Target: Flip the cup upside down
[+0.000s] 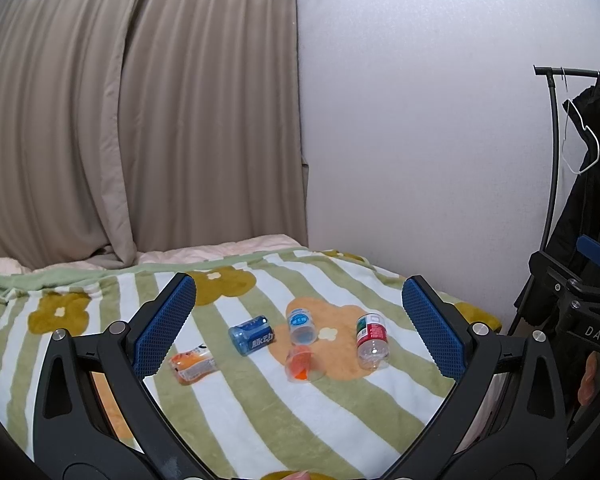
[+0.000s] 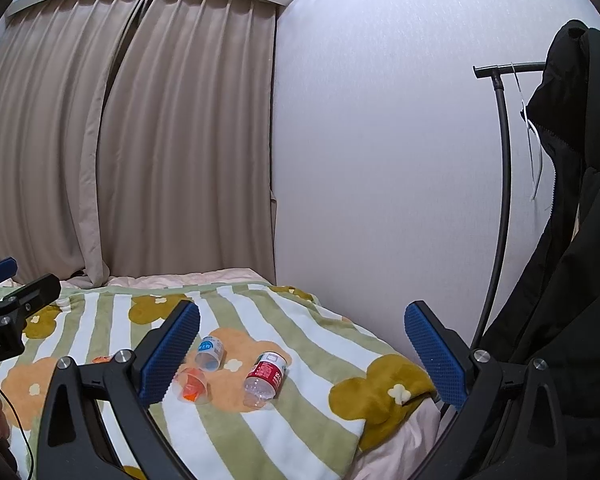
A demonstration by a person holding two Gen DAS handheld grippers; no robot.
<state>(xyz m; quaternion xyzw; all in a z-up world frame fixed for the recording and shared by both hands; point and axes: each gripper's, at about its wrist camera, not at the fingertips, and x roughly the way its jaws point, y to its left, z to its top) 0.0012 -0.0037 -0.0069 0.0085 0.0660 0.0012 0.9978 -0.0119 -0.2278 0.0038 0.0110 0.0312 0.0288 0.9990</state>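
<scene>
Left gripper [image 1: 300, 328] is held above the near part of the bed, angled down at it, jaws spread wide with nothing between the blue pads [image 1: 168, 324]. Right gripper [image 2: 302, 354] takes the same pose off to the side, fully spread and empty too.

Out ahead, well apart from both sets of fingertips, five cut-bottle cups lie on the striped flower blanket [image 1: 260, 420]. The blue-labelled cup [image 1: 253, 335] lies on its side just beyond the left pad. Left of it, the orange-printed cup [image 1: 192, 363] is tipped over too. In the middle, a clear cup with a pale blue label [image 1: 301, 325] lies with its mouth toward the camera, and nearly touching its near side is a clear cup with orange inside [image 1: 301, 365]. Furthest right, the red-and-green labelled cup [image 1: 371, 342] lies on its side.

One coat rack [image 2: 500, 200] stands by the wall, one black coat [image 2: 572, 240] hanging on it.
</scene>
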